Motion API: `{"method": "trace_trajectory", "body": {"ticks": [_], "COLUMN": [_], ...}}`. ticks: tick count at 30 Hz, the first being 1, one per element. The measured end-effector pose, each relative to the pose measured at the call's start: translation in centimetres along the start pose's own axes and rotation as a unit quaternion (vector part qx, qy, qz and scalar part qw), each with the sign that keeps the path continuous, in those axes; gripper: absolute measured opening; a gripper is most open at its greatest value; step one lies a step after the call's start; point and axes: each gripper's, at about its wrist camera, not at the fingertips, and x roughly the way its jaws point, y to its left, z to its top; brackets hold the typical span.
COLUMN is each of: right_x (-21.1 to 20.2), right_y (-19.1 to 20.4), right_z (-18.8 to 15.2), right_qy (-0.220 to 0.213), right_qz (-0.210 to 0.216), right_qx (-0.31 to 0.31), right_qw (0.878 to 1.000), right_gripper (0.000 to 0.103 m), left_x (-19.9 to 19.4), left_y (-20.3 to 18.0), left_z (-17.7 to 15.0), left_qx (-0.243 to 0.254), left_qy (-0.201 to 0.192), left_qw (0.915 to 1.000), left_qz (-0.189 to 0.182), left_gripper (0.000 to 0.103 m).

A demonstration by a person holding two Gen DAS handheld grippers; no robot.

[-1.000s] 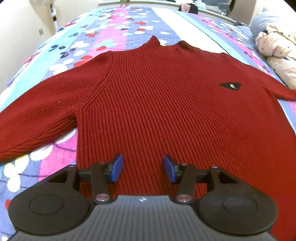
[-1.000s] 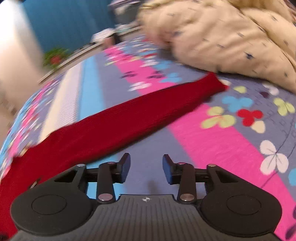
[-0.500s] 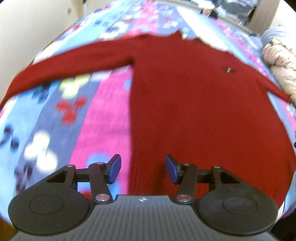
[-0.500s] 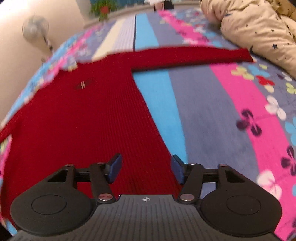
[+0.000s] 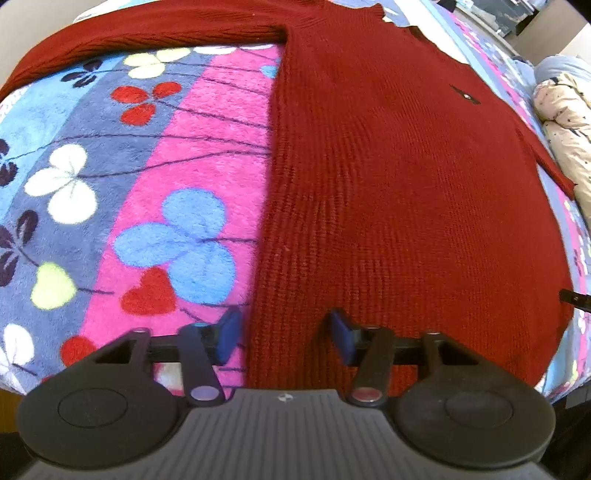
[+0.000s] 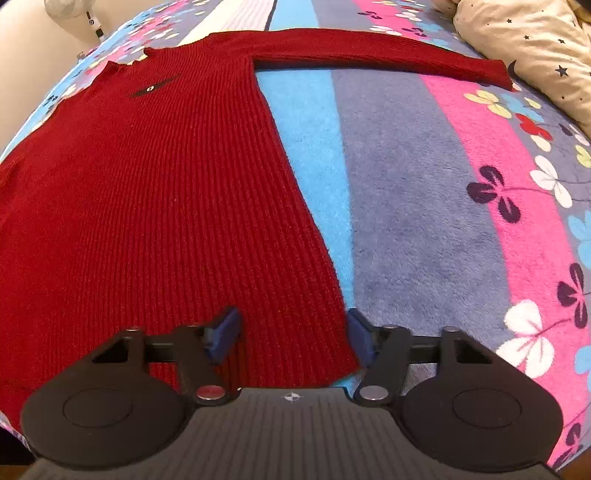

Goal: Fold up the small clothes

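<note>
A dark red knitted sweater (image 5: 399, 177) lies flat, front up, on a flowered blanket, sleeves spread out; it also shows in the right wrist view (image 6: 155, 192). My left gripper (image 5: 282, 334) is open, its blue pads straddling the sweater's bottom left corner at the hem. My right gripper (image 6: 291, 334) is open, its pads straddling the bottom right corner of the hem. Neither holds cloth. The tip of the right gripper (image 5: 574, 298) shows at the right edge of the left wrist view.
The striped flowered blanket (image 5: 155, 192) covers the bed (image 6: 424, 206). A beige star-print quilt (image 6: 528, 44) is bunched by the right sleeve's cuff, also in the left wrist view (image 5: 565, 122). A white fan (image 6: 70, 7) stands at the far left.
Both grippers have moved down to the sweater's hem: the left from mid-hem to the left corner, the right from beside the right sleeve to the right corner. Both stayed open.
</note>
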Motion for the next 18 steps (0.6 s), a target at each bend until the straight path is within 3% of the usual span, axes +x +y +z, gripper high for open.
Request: {"method": "trace_trajectory", "body": {"ticks": [2, 3, 4, 8, 12, 15, 17, 18], "right_x": [-0.08, -0.13, -0.18, -0.49, -0.21, -0.09, -0.12, -0.15], "right_y": [-0.23, -0.41, -0.64, -0.83, -0.78, -0.37, -0.26, -0.27], "right_z": [0.08, 0.08, 0.17, 0.11, 0.23, 0.17, 0.14, 0.08], "right_qy": [-0.002, -0.002, -0.002, -0.003, 0.003, 0.006, 0.005, 0.005], "right_qz": [0.004, 0.012, 0.019, 0.031, 0.029, 0.028, 0.028, 0.031], "right_qx": [0.005, 0.009, 0.013, 0.018, 0.022, 0.010, 0.004, 0.004], "right_qw": [1.000, 1.000, 1.000, 0.999, 0.999, 1.000, 1.000, 1.000], "right_gripper": [0.041, 0.027, 0.022, 0.021, 0.034, 0.037, 0.035, 0.027], "left_x": [-0.01, -0.14, -0.18, -0.21, 0.00, 0.07, -0.07, -0.17], "left_y": [-0.25, -0.43, -0.73, -0.52, -0.74, -0.84, -0.85, -0.85], "left_z": [-0.14, -0.33, -0.39, -0.46, -0.48, -0.48, -0.55, -0.54], "left_qx": [0.005, 0.013, 0.017, -0.001, 0.005, 0.010, 0.013, 0.015], "left_qy": [-0.001, -0.004, -0.005, 0.001, 0.008, 0.008, 0.003, -0.002], "left_qw": [1.0000, 0.9999, 0.9998, 1.0000, 0.9999, 0.9999, 0.9999, 0.9999], "left_qz": [-0.007, -0.002, -0.001, -0.010, -0.008, -0.006, -0.003, 0.000], "left_gripper": [0.034, 0.033, 0.033, 0.036, 0.038, 0.038, 0.022, 0.017]}}
